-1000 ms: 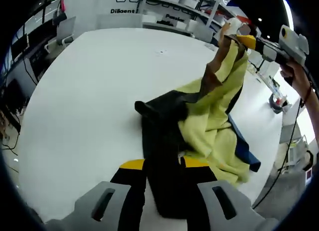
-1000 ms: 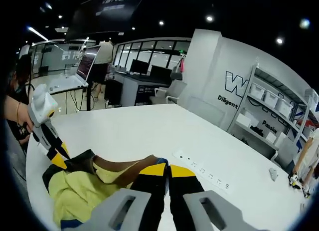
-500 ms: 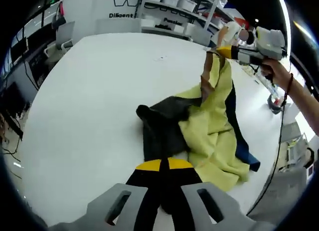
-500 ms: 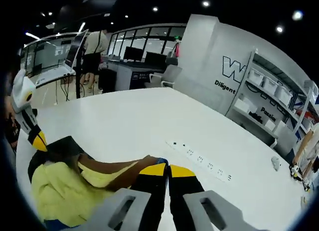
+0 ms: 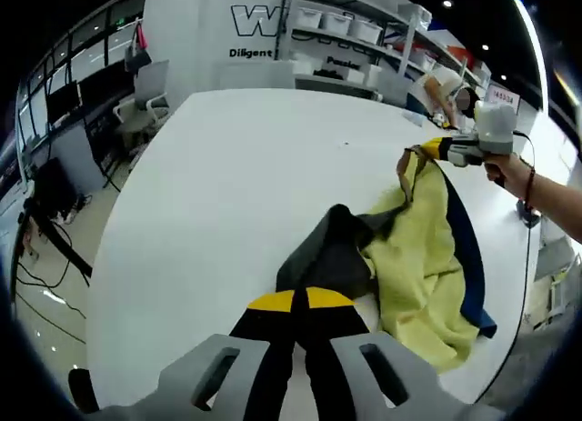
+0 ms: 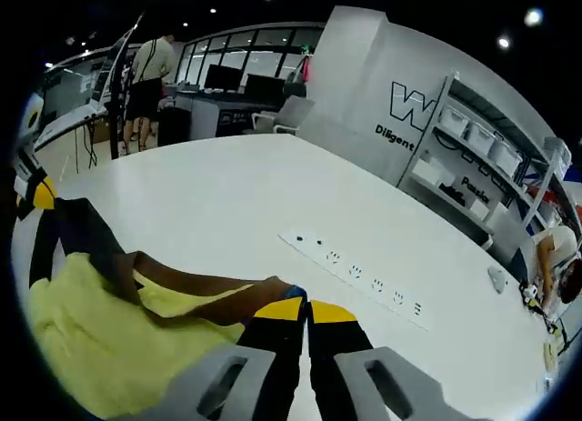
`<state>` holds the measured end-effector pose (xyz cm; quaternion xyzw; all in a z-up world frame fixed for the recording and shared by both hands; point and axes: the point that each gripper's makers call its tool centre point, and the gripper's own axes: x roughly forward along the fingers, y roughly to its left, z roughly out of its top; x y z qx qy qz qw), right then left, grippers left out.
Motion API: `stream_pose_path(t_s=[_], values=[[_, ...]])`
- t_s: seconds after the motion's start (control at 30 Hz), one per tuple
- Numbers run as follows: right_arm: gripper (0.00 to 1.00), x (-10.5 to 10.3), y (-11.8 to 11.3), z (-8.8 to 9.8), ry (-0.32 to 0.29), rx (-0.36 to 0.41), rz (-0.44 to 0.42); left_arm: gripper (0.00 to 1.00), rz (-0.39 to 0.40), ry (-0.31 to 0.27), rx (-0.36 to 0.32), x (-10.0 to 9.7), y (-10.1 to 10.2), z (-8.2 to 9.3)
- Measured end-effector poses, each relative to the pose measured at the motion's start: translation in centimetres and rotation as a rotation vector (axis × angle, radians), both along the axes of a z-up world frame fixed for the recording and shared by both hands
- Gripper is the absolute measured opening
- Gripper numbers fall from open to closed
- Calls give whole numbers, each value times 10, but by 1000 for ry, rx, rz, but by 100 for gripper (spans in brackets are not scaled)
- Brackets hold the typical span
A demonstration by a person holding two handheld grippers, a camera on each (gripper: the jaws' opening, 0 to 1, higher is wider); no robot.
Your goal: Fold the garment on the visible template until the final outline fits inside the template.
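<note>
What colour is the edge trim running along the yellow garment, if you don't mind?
Dark blue on the garment; clearest in the left gripper view.

Both jaws closed: left gripper [image 5: 300,303], right gripper [image 6: 305,309].

A garment [image 5: 414,257] in pale yellow with black, brown and blue panels is seen on a white table [image 5: 227,185]; black jaws are tipped yellow.

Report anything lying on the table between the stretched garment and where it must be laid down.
Nothing visible does. Both tools, left and right, grip the garment; the white table around it is bare, and no template outline is discernible.
</note>
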<state>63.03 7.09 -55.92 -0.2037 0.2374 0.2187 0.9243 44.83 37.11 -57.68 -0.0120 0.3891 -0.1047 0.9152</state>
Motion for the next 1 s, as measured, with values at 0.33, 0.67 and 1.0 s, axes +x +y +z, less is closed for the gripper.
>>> stream_pose_path(t_s=[0.33, 0.67, 1.0], values=[[13, -8, -7, -4, -10, 175, -120, 0, 28, 23, -17, 2, 0, -11], [47, -81, -11, -16, 165, 477, -282, 0, 45, 29, -44, 1, -1, -11], [43, -164, 10, -40, 266, 526, -291, 0, 34, 26, -42, 1, -3, -8]])
